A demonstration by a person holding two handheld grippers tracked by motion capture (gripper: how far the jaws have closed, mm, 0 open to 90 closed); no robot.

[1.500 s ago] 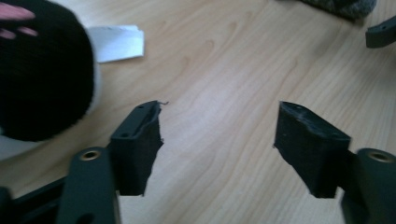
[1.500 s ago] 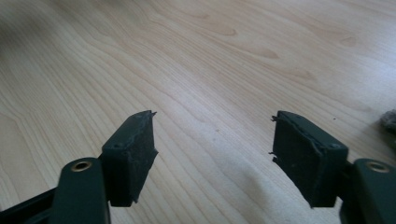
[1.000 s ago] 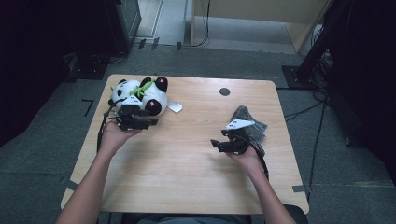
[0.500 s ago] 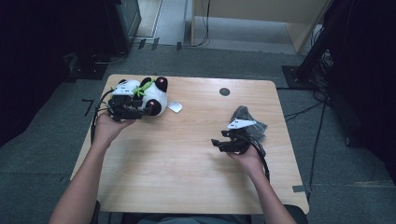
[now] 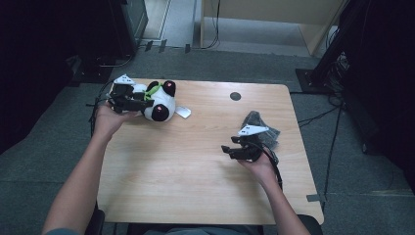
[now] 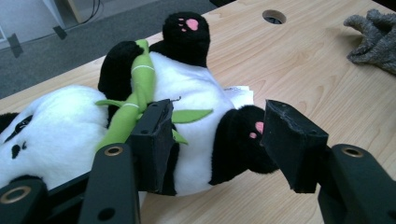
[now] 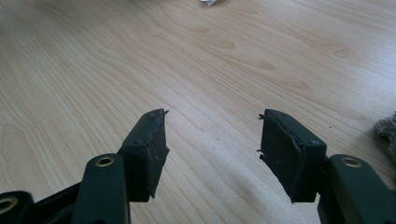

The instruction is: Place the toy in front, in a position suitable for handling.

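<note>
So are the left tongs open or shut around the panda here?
Open. In the left gripper view the left tongs stand spread around the black-and-white plush panda, with a visible gap beside the right jaw.

The toy panda's (image 6: 187, 116) head runs off the left edge of the left gripper view, and the near jaw covers part of its belly (the bamboo sprig too). The grey cloth (image 6: 373, 39) is cut by that view's right edge. From above, the right gripper (image 5: 232, 151) hides part of the cloth.
</note>
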